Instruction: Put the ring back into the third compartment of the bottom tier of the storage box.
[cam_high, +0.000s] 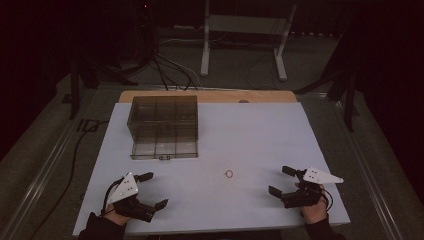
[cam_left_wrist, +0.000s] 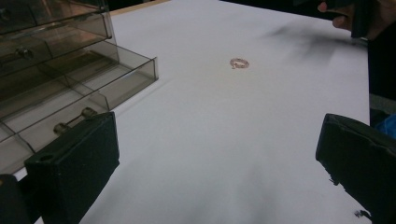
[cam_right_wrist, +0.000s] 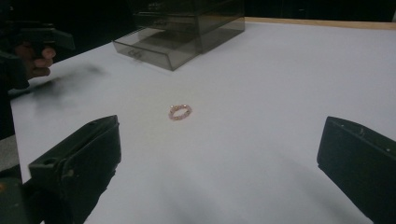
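Your right gripper (cam_high: 281, 181) is wide open and holds nothing, and it sits low near your edge of the white table (cam_high: 260, 130). Your left gripper (cam_high: 151, 190) is wide open and empty too. The little ring (cam_high: 229, 173) lies flat on the table between them, a bit ahead, and nothing touches it. Farther off stands the clear drawer box (cam_high: 163, 120) with its bottom drawer (cam_high: 165, 148) pulled out. So I think the job has hardly begun: the ring is not picked up yet. I see no words or labels anywhere.
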